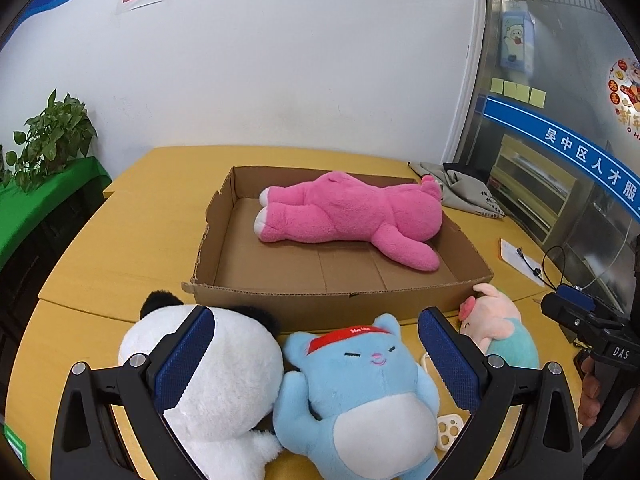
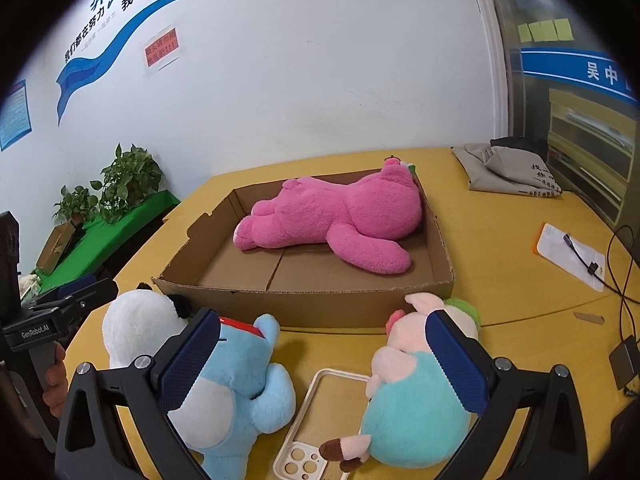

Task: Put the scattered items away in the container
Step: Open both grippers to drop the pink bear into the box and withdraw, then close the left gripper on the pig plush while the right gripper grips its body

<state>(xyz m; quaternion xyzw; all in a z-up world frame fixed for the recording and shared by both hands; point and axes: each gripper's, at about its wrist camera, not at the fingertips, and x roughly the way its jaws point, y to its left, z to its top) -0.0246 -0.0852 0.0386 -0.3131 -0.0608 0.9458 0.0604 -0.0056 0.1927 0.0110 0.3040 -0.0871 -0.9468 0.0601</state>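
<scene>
Nearest of all, three small plush toys are lying in a row along the near edge of the yellow table (image 1: 120,248): a white panda (image 1: 208,372) on the left, a blue cat (image 1: 360,384) with a red headband in the middle, and a pink pig (image 2: 416,392) in a teal outfit on the right. Panda and cat are pressing against each other, while the pig is sitting a little apart from them. Between cat and pig a cream phone case (image 2: 316,428) is lying flat on the tabletop, its right edge touching the pig.

Just beyond them the cardboard box (image 1: 320,300), a shallow open tray, is sitting in the middle of the table, with a big pink bear (image 1: 352,212) sprawling on its side inside, along the far half.

A person is holding the left gripper (image 1: 316,352) low over the panda and cat, jaws spread wide and gripping nothing; the blue cat is showing in the gap between them. A hand is holding the right gripper (image 2: 324,356) likewise wide open and empty, hovering above the cat, the phone case and the pig.

At the far right corner a grey cloth bag (image 2: 508,168) is slumping, and a white packet (image 2: 568,256) with a black cable is lying at the right. Potted plants (image 2: 120,184) are standing on a green ledge at the left.
</scene>
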